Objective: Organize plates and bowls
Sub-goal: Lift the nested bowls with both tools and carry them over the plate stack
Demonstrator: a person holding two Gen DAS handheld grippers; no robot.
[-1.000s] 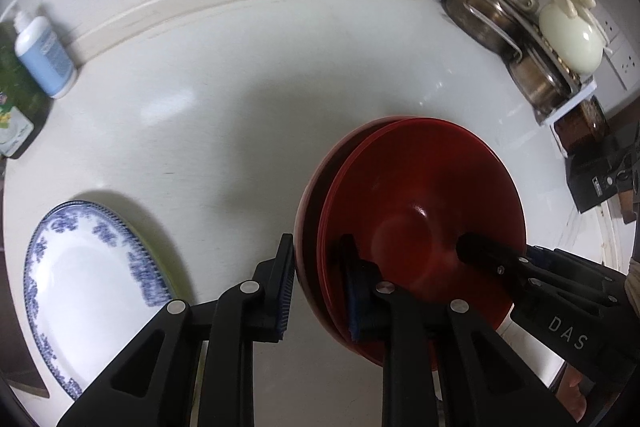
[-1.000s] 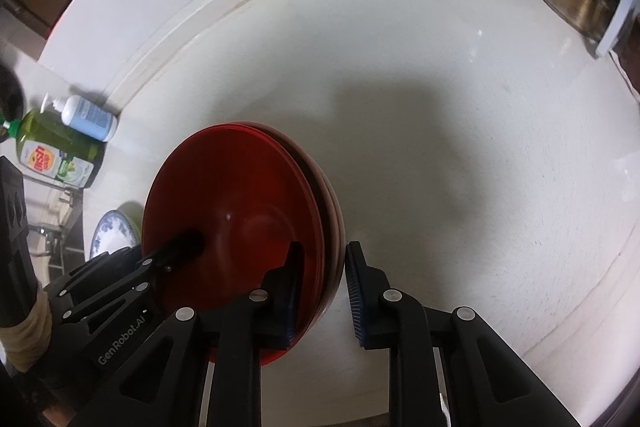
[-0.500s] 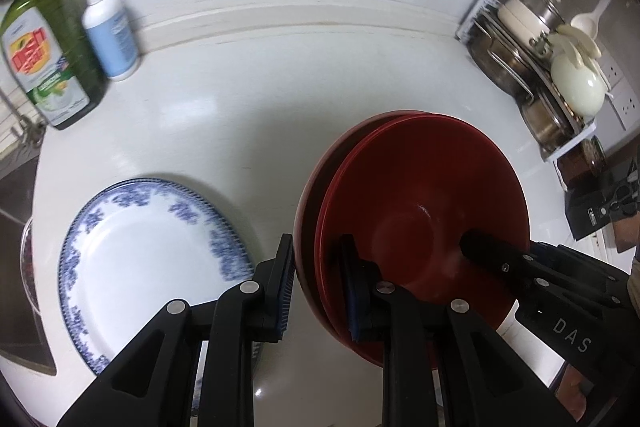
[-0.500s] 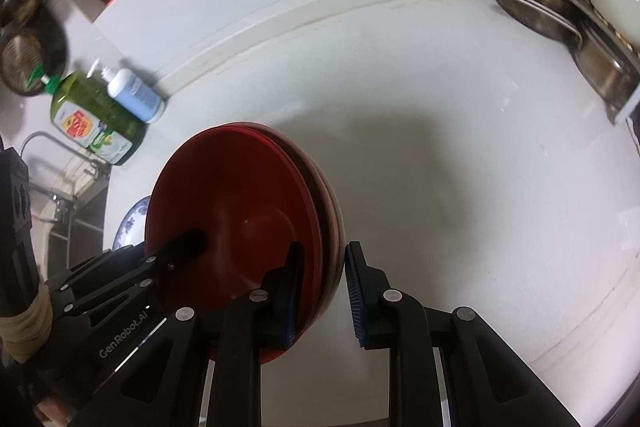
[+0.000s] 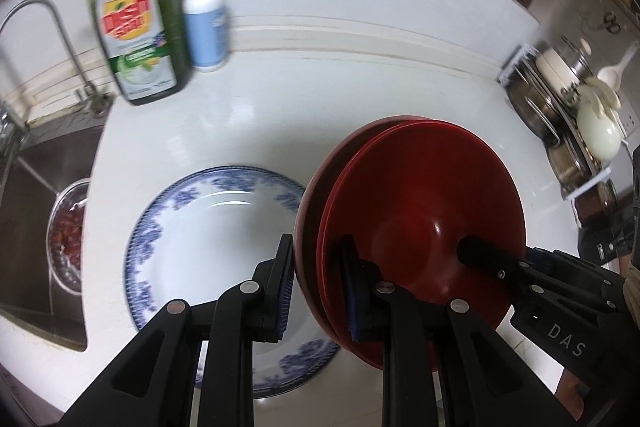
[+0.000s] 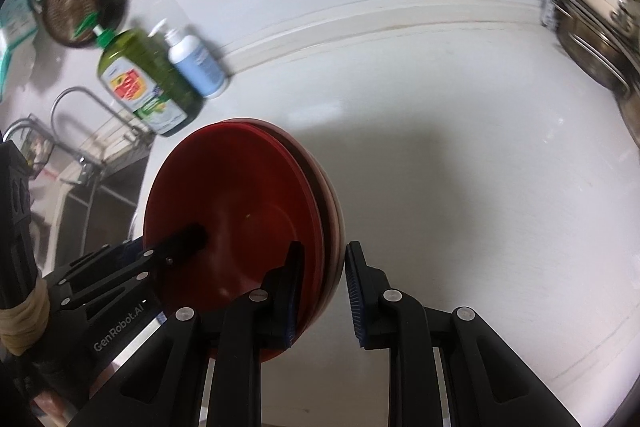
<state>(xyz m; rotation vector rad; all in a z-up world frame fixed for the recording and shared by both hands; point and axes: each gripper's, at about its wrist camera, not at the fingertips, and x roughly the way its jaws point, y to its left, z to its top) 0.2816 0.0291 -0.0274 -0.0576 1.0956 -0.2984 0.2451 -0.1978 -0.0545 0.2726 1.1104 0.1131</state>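
L wrist view: my left gripper (image 5: 318, 283) is clamped on the rim of the red bowls (image 5: 424, 203), a nested stack, glossy, held on edge. Since 1 s ago the blue-and-white plate (image 5: 208, 223) has slid in right under the bowls, so I'm nearly lined up to set them down.

R wrist view: right gripper (image 6: 322, 297) straddles the opposite rim of the red bowls (image 6: 240, 211); outer pad shows a gap, so can't tell if it's pinching. Stack hangs above the counter (image 6: 460, 155).

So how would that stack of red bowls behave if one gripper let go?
The red bowls look glossy, so probably slippery. They are held on edge by the left gripper and right gripper; with one released, the stack might pivot or separate.
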